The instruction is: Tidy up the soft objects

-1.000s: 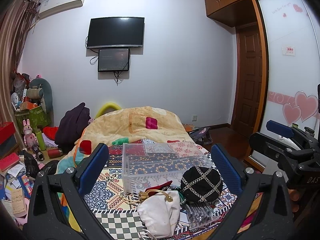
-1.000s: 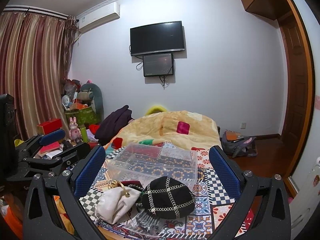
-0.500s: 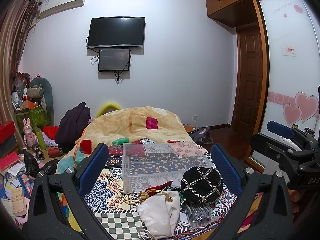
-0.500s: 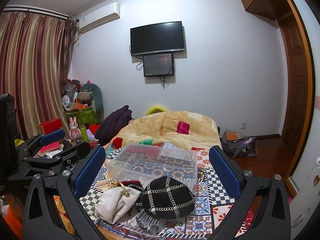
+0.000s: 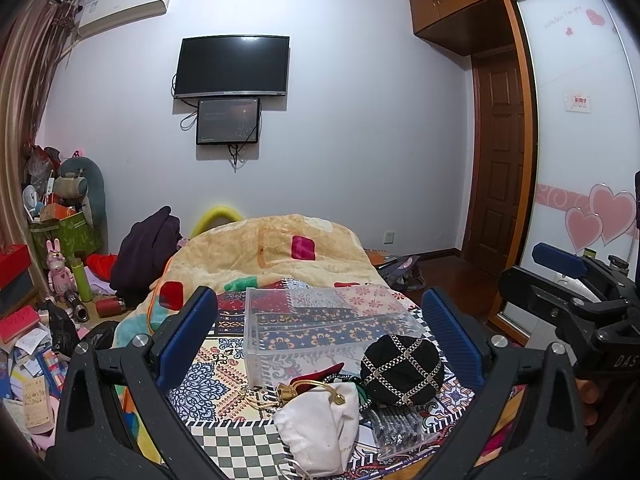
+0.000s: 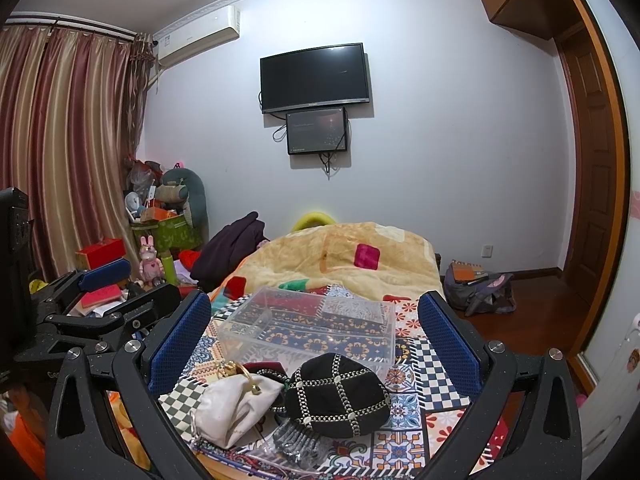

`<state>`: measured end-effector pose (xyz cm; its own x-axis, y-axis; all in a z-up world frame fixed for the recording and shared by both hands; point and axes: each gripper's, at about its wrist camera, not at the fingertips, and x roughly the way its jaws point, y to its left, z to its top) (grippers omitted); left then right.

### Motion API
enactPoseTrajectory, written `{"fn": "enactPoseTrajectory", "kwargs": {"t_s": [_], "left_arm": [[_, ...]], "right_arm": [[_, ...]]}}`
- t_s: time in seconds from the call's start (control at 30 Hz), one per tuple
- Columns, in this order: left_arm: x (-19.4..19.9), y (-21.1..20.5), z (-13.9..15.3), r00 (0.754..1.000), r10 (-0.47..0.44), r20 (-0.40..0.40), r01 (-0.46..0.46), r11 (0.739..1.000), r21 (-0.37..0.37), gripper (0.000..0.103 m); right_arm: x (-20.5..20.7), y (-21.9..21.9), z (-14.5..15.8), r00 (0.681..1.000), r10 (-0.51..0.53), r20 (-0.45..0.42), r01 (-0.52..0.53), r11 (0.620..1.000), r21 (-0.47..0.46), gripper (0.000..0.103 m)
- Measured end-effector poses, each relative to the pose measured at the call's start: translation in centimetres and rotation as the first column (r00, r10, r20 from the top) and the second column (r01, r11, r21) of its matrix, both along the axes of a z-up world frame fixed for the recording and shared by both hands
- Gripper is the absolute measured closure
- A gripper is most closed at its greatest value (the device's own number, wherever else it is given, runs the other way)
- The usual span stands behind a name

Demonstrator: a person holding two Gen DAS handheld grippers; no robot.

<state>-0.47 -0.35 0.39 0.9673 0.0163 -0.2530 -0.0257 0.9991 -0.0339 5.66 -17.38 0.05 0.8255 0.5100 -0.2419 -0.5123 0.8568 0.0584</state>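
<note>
Nothing has moved, seemingly; my left gripper point(image 5: 320, 344) and right gripper point(image 6: 314, 340) hover wide-jawed, white pouch point(image 5: 320, 426) at six o'clock untouched.

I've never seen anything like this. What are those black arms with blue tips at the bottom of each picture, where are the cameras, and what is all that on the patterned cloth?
There is no robot here. A person holds two hand tools, each a two-finger gripper with a wide-angle camera looking forward along its fingers. One picture comes from the left gripper, the other from the right gripper. The blue strips are the finger pads. Each camera also catches the other tool at the edge of its view.

Both grippers are open and hold nothing.

On the patterned cloth stands an empty clear plastic box. Nearer the cameras lie a white pouch, a black pouch with a chain pattern, some red fabric and a clear packet. Presumably the soft items are to go in the box.
</note>
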Motion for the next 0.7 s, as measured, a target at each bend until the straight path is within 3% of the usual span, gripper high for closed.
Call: {"fn": "enactPoseTrajectory", "kwargs": {"t_s": [0.43,0.7], "left_arm": [[0.0,-0.1,-0.1,1.0,-0.006,-0.003,0.006,1.0,-0.007,0.0],[1.0,0.4,-1.2,0.998,-0.038,-0.055,0.037,0.999,-0.019,0.0]], "right_arm": [[-0.1,0.0,0.0,1.0,0.004,-0.003,-0.004,1.0,0.006,0.0],[0.4,0.1,-0.7,1.0,0.016,-0.016,-0.017,1.0,-0.019,0.0]]}}
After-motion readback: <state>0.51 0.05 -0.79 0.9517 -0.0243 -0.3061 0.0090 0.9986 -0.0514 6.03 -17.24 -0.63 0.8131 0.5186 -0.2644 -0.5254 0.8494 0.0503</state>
